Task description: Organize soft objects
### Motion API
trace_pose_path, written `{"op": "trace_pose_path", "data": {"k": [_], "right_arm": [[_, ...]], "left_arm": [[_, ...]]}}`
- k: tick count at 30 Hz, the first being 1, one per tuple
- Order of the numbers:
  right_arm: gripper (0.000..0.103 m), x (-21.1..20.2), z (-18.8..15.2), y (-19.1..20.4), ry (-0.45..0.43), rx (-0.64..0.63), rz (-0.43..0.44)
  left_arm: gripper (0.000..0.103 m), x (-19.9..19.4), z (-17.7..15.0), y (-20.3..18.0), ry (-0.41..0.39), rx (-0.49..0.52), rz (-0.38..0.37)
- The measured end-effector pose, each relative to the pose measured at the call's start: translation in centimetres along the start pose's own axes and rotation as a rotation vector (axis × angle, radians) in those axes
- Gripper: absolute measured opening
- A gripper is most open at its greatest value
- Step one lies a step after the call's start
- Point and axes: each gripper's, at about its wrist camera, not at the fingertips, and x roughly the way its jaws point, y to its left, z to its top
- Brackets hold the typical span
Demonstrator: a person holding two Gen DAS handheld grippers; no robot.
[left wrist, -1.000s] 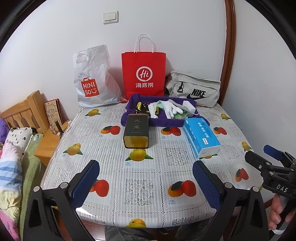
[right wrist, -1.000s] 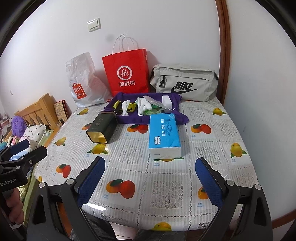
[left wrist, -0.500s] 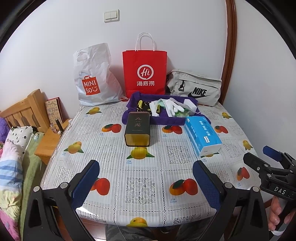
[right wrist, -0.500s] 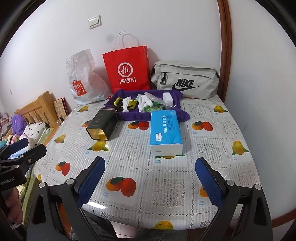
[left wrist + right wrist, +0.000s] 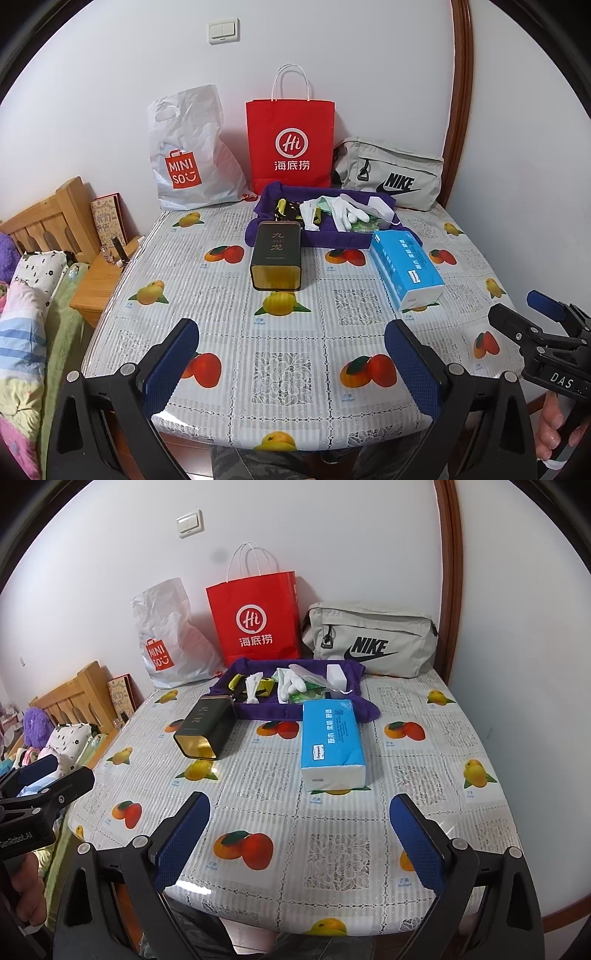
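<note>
Desk [image 5: 295,369], fruit-print cover. Landmark: purple cloth [image 5: 332,238], far centre.
- On the cloth: white gloves [image 5: 349,212], small soft items.
- Touching its near edge: dark tin [image 5: 276,256], lying flat; blue tissue pack [image 5: 406,267] to the tin's right.
- Behind it: red paper bag [image 5: 290,144], white plastic bag [image 5: 188,155], grey pouch [image 5: 391,173].
- Left gripper [image 5: 291,363] and right gripper [image 5: 299,843]: fingers spread, released, over the near desk edge, well short of the cloth.

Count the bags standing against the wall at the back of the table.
3: the white plastic bag on the left, the red paper bag in the middle, the grey Nike bag on the right. None seems hidden.
</note>
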Motion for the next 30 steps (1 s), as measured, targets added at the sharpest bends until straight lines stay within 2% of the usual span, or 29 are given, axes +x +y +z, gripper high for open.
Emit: {"op": "trace_pose_path", "data": {"k": [30], "right_arm": [[0.097,-0.36,-0.07,0.54,-0.006,-0.008,0.006]], "left_arm": [[0.102,-0.12,-0.13,0.00,-0.001,-0.001,-0.001]]}}
